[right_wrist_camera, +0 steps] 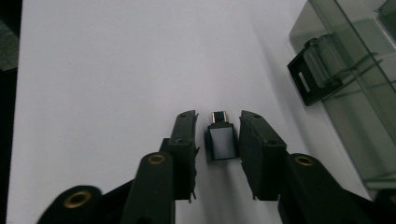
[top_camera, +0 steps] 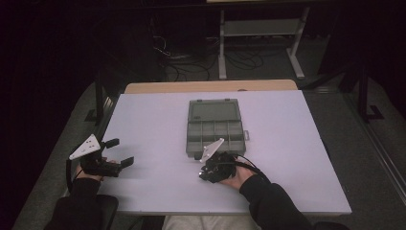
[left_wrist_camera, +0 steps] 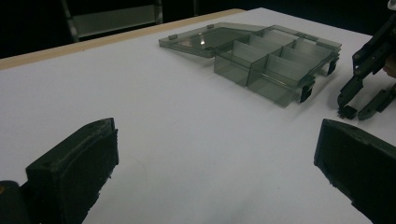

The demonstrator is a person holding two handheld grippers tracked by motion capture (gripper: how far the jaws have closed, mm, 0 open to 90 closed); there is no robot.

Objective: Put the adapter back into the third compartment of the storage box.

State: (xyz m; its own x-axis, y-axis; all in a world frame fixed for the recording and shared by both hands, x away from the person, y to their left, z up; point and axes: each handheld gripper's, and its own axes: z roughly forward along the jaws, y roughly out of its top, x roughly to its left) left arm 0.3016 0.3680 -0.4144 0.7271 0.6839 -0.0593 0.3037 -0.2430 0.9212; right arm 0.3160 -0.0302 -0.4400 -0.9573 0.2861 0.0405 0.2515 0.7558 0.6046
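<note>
The clear grey plastic compartment box lies open, its compartments bare. Just before it, the right hand-held gripper straddles a small black-and-white adapter, jaws not quite closed on it. The left hand-held gripper gapes wide.

dim, grainy frames, dark surroundings, evenly lit white table, soft shadows, blurred near edges

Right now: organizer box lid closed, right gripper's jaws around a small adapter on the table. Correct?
Not quite. The organizer box has its lid open, laid flat behind the compartments, as the left gripper view shows. The rest holds: the right gripper has its jaws either side of the small adapter on the table.
</note>
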